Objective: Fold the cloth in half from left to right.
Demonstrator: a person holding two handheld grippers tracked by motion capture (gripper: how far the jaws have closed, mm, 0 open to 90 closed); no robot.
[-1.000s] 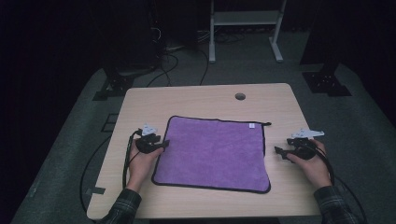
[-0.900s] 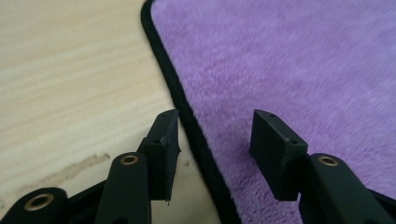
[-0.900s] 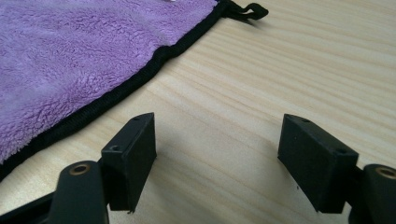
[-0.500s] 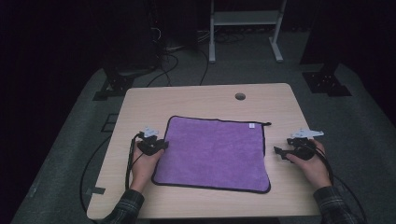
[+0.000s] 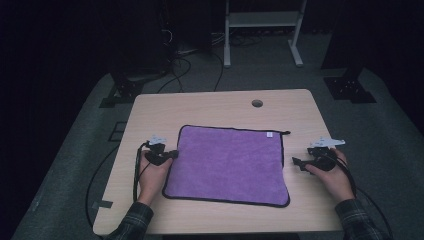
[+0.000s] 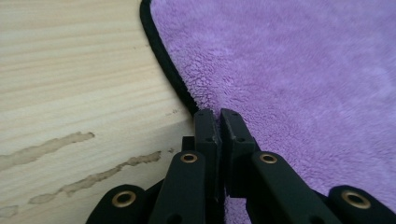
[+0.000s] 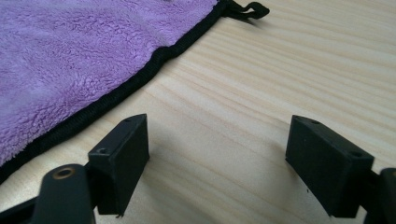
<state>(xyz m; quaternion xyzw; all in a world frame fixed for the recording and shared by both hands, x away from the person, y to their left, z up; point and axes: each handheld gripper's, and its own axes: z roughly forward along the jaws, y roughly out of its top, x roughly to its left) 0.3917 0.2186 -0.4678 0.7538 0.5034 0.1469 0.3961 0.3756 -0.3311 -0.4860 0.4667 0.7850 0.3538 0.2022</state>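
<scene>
Purple cloth (image 5: 227, 165) flat mid-table (image 5: 150, 115) — left gripper (image 6: 218, 114) just pinched shut on its left hem, probably for lifting; right gripper (image 7: 217, 140) just widening, empty — lined up beside the right edge.

Square purple fleece cloth (image 5: 227, 165): soft, fuzzy nap, matt, bound with a black stitched edge. Pale wooden table (image 5: 210, 107): smooth, matt, visibly grained, with worn streaks. Left gripper (image 6: 217, 122) and right gripper (image 7: 217, 154): matt black plastic with brass-coloured rivets.
</scene>
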